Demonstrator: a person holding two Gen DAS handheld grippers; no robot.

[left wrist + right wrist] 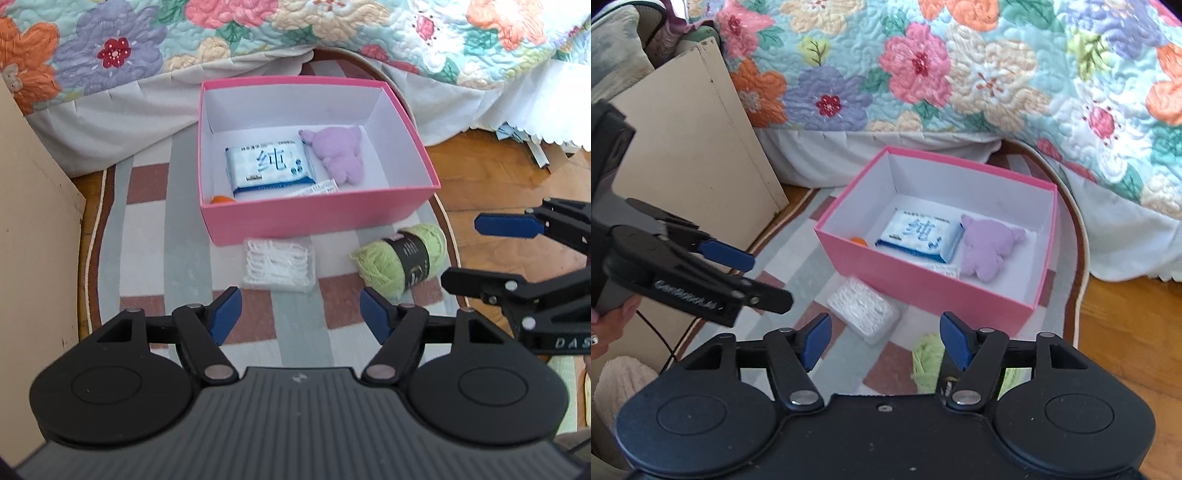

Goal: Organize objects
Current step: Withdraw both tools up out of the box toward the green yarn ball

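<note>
the left gripper (301, 314) hangs over the striped rug (162, 258) with its blue pads (225, 314) spread apart and nothing between them; only bare rug shows in the gap. just beyond its tips lies a clear packet of white floss picks (279, 267), flat on the rug and apart from the pads, a little left of the middle of the gap. to the right of that packet lies a green yarn ball (400, 258) with a black paper band, near the left gripper's right pad but not touching it.

the right gripper (886, 341) is also spread, holding nothing. the yarn ball (929, 363) sits low under its right pad, partly hidden behind that finger, so contact cannot be told. the packet of floss picks (864, 310) lies just ahead of the gap, toward its left pad, apart from it.

beyond both items stands an open pink box (317, 218), its near wall just behind the packet. inside it lie a blue-and-white tissue pack (269, 168), a purple plush toy (340, 157) beside it on the right, a small white sachet (319, 189) at the front, and something orange (221, 199) in the front left corner, mostly hidden by the wall. a floral quilt (258, 33) hangs behind the box.
</note>
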